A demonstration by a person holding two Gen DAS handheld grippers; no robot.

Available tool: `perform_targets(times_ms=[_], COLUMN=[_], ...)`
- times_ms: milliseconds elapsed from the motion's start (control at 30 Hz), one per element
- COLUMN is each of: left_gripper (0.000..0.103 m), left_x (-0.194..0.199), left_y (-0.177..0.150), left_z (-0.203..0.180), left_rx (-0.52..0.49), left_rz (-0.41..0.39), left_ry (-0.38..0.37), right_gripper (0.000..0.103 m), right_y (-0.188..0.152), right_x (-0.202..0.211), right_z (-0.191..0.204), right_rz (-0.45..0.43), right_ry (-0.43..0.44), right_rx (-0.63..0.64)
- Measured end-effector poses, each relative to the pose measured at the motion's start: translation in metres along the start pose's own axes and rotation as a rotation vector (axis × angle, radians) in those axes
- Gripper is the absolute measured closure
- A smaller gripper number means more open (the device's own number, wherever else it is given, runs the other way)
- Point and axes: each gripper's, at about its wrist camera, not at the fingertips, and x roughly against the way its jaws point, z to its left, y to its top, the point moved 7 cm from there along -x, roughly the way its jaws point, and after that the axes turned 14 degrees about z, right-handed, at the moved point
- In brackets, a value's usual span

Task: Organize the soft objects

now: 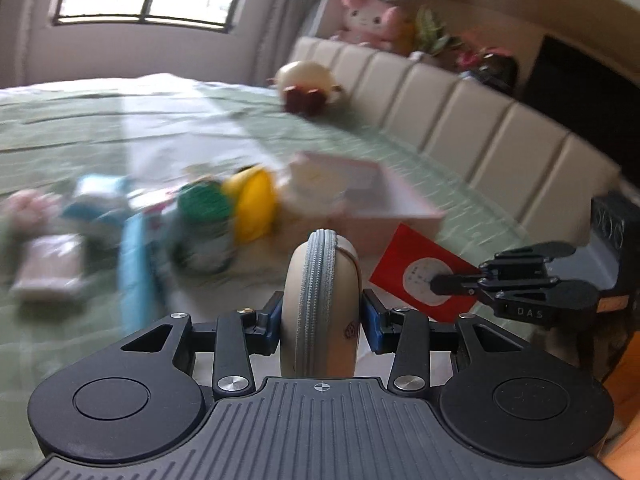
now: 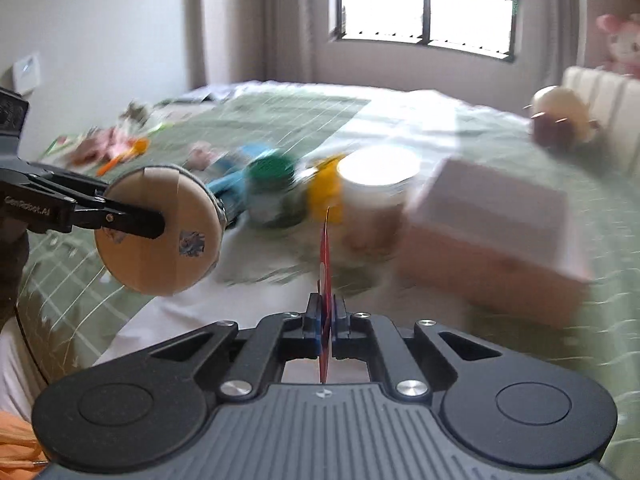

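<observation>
Two grippers, both loaded, both up over the bed [image 1: 100, 120]. Left gripper [image 1: 320, 312] is clamped on a round beige zip pouch [image 1: 318, 300], pads pressing its flat sides, zipper edge facing the cam, pouch clear of the bedspread. Right gripper [image 2: 326, 320] is clenched tight on a thin red card [image 2: 326, 264], seen edge-on btwn the fingers [image 2: 313, 312]; from the left cam that card [image 1: 424, 276] shows its red face w/ a white circle, just right of the pouch. Looks like the carry step: both items picked, not yet placed. Ahead sits a pink open box [image 2: 492, 232], near a white-lidded jar [image 2: 376, 196], a yellow item [image 2: 326, 192] and a green-topped one [image 2: 272, 172], all blurred. Next move prob calls for swinging the pouch over the box rim, lowering, then letting go; card's destination I can't tell. Plush toy [image 1: 308, 84] sits well apart by the headboard.
</observation>
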Motion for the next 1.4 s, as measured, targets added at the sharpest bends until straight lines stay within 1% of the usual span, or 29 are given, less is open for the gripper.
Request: perform_targets(times_ms=[100, 167, 233, 267, 300, 333, 367, 400, 433, 467, 500, 533, 567, 600, 633, 733, 767, 800, 833, 867, 933, 1000, 1067, 1133, 1200, 1300, 1333, 1367, 1400], left_gripper=[0.059, 0.059, 0.058, 0.058, 0.058, 0.058, 0.057, 0.057, 0.057, 0.059, 0.059, 0.059, 0.059, 0.059, 0.059, 0.059, 0.059, 0.059, 0.059, 0.059, 0.059, 0.059, 0.059, 0.059, 0.059, 0.059, 0.059, 0.059, 0.059], left_x=[-0.009, -0.018, -0.033, -0.045, -0.058, -0.078, -0.097, -0.122, -0.15, -0.172, -0.192, -0.208, -0.219, -0.22, -0.218, -0.186, -0.169, -0.151, -0.135, -0.115, -0.075, -0.042, -0.017, 0.0, 0.01, 0.01, 0.008, 0.003, 0.002], left_y=[0.051, 0.096, 0.143, 0.168, 0.19, 0.211, 0.223, 0.232, 0.233, 0.23, 0.224, 0.216, 0.207, 0.203, 0.201, 0.2, 0.198, 0.192, 0.19, 0.182, 0.16, 0.138, 0.113, 0.089, 0.064, 0.033, 0.028, 0.023, 0.015], left_z=[-0.025, -0.044, -0.061, -0.067, -0.069, -0.068, -0.066, -0.059, -0.052, -0.044, -0.038, -0.033, -0.027, -0.023, -0.019, -0.01, -0.009, -0.006, 0.0, 0.008, 0.03, 0.053, 0.085, 0.112, 0.128, 0.137, 0.139, 0.139, 0.138], left_rx=[-0.043, -0.078, -0.098, -0.084, -0.055, -0.008, 0.034, 0.088, 0.132, 0.145, 0.138, 0.112, 0.092, 0.094, 0.105, 0.144, 0.132, 0.108, 0.08, 0.055, 0.043, 0.087, 0.176, 0.237, 0.244, 0.268, 0.281, 0.292, 0.294], left_rz=[-0.039, -0.075, -0.098, -0.114, -0.123, -0.112, -0.084, -0.037, 0.017, 0.063, 0.104, 0.131, 0.139, 0.125, 0.103, 0.01, -0.012, -0.03, -0.049, -0.07, -0.111, -0.146, -0.156, -0.148, -0.138, -0.105, -0.095, -0.089, -0.085], left_ry=[-0.065, -0.112, -0.151, -0.182, -0.228, -0.297, -0.342, -0.367, -0.338, -0.271, -0.18, -0.103, -0.051, -0.044, -0.059, -0.116, -0.116, -0.094, -0.051, 0.009, 0.138, 0.218, 0.267, 0.294, 0.292, 0.229, 0.201, 0.175, 0.163], right_gripper=[0.099, 0.099, 0.099, 0.098, 0.095, 0.083, 0.074, 0.062, 0.059, 0.059, 0.059, 0.058, 0.058, 0.057, 0.055, 0.052, 0.051, 0.045, 0.041, 0.037, 0.037, 0.037, 0.036, 0.034, 0.034, 0.034, 0.034, 0.033, 0.033], right_y=[0.03, 0.056, 0.079, 0.09, 0.096, 0.1, 0.099, 0.095, 0.089, 0.077, 0.064, 0.053, 0.041, 0.033, 0.026, 0.018, 0.018, 0.016, 0.017, 0.022, 0.028, 0.032, 0.036, 0.035, 0.032, 0.026, 0.024, 0.021, 0.018], right_x=[0.032, 0.044, 0.042, 0.035, 0.026, 0.014, -0.003, -0.016, -0.029, -0.037, -0.044, -0.048, -0.052, -0.054, -0.055, -0.06, -0.06, -0.056, -0.057, -0.062, -0.071, -0.085, -0.101, -0.115, -0.128, -0.144, -0.15, -0.155, -0.157], right_z=[-0.042, -0.072, -0.098, -0.113, -0.125, -0.136, -0.15, -0.158, -0.165, -0.17, -0.17, -0.17, -0.166, -0.161, -0.155, -0.13, -0.12, -0.109, -0.095, -0.082, -0.059, -0.03, -0.001, 0.026, 0.055, 0.089, 0.098, 0.106, 0.112], right_rz=[-0.086, -0.149, -0.196, -0.21, -0.209, -0.195, -0.17, -0.145, -0.124, -0.114, -0.105, -0.093, -0.078, -0.072, -0.067, -0.056, -0.058, -0.065, -0.069, -0.069, -0.057, -0.033, -0.005, 0.027, 0.067, 0.122, 0.142, 0.161, 0.16], right_ry=[-0.051, -0.075, -0.079, -0.069, -0.05, -0.042, -0.071, -0.12, -0.161, -0.176, -0.174, -0.169, -0.17, -0.175, -0.185, -0.225, -0.23, -0.227, -0.212, -0.194, -0.158, -0.119, -0.087, -0.059, -0.028, -0.006, -0.005, -0.011, -0.028], right_rx=[-0.03, -0.057, -0.096, -0.121, -0.133, -0.144, -0.174, -0.206, -0.237, -0.259, -0.274, -0.284, -0.283, -0.274, -0.259, -0.191, -0.164, -0.139, -0.12, -0.109, -0.095, -0.083, -0.074, -0.066, -0.049, -0.007, 0.009, 0.029, 0.045])
